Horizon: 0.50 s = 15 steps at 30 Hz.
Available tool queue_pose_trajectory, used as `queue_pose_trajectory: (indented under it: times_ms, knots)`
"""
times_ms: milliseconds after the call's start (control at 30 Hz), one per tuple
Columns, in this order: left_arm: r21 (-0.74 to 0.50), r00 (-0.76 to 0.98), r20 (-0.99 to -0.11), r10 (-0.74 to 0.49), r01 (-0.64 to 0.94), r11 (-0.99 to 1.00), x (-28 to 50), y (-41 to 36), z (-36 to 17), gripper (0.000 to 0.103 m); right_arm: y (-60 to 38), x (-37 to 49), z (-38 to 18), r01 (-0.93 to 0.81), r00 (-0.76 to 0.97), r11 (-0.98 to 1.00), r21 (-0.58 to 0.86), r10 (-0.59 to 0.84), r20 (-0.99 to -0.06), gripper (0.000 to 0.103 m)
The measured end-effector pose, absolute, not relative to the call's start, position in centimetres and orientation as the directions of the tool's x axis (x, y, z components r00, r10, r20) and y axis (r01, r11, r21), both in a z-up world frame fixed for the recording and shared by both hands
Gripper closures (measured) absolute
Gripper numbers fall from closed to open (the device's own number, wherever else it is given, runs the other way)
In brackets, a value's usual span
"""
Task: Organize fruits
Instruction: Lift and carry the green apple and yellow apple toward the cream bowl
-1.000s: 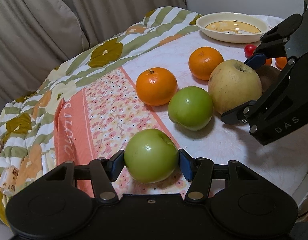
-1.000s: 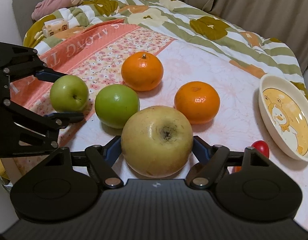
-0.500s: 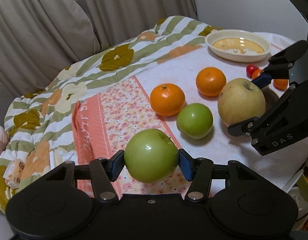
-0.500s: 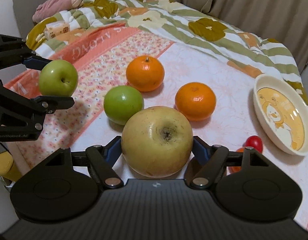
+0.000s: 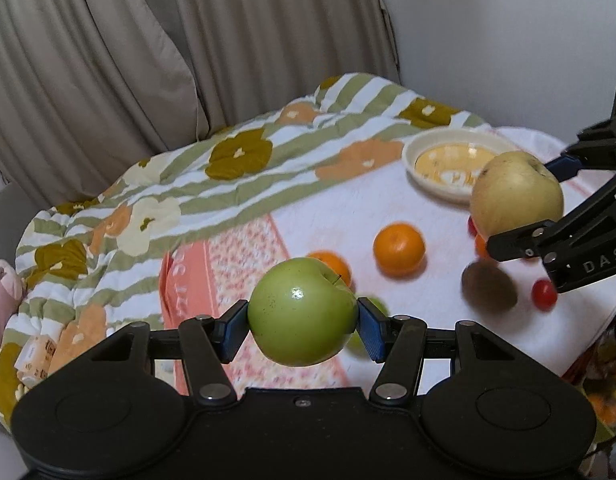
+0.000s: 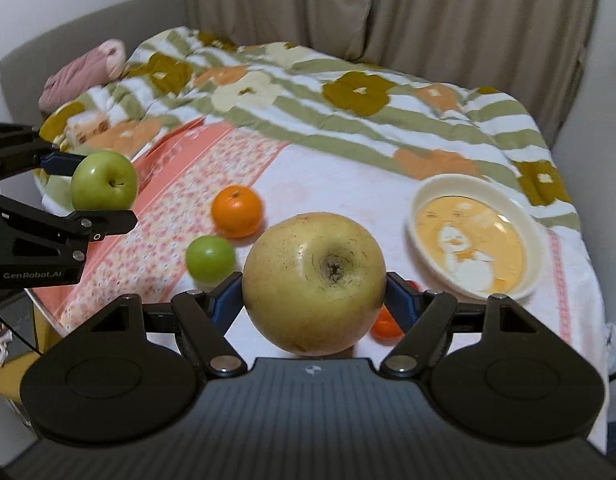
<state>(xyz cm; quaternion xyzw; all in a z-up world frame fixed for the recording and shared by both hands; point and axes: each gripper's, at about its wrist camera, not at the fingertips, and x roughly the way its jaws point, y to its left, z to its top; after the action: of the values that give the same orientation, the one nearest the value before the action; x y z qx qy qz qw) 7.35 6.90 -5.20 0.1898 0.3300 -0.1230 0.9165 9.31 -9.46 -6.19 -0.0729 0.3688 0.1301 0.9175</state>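
My left gripper (image 5: 303, 320) is shut on a green apple (image 5: 302, 312) and holds it high above the table; it also shows in the right wrist view (image 6: 103, 185). My right gripper (image 6: 314, 292) is shut on a large yellow apple (image 6: 314, 282), also lifted, seen at the right of the left wrist view (image 5: 516, 196). On the cloth below lie a second green apple (image 6: 210, 258), an orange (image 6: 236, 211), another orange (image 5: 398, 248) and a red cherry tomato (image 5: 544, 294).
A cream bowl with a duck picture (image 6: 476, 236) stands at the table's right. A flowered striped quilt (image 6: 308, 92) covers the far side, with a pink bundle (image 6: 83, 74) at the far left. Curtains hang behind. A brown fruit (image 5: 488, 286) lies under the right gripper.
Both grippers have risen well above the table with their apples. The yellow apple has left the cloth and the fruits below look smaller.
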Motion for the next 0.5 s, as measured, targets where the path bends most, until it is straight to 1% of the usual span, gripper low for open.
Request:
queue_pose_trajectory:
  times_ms: [167,300,500]
  knots:
    - [0.248,0.772,-0.623,-0.122,0.343,0.906,8.5,4.1,-3.2,0.042,-13.7,10.0,-4.6,-0.249,0.717,0.967,-0.045,0.153,-0.68,0.014]
    - [0.238,0.773,-0.622,-0.124,0.337,0.911,9.8,1.2,-2.2,0.042,-17.8,11.5,-3.9,-0.217,0.722,0.975,-0.036,0.136,-0.679,0.014]
    - [0.222,0.769,-0.625,-0.136,0.342,0.913,13.0,-3.4,-2.3,0.042,-23.6,14.9,-3.7,-0.203,0.728,0.978,-0.044,0.121,-0.675,0.014]
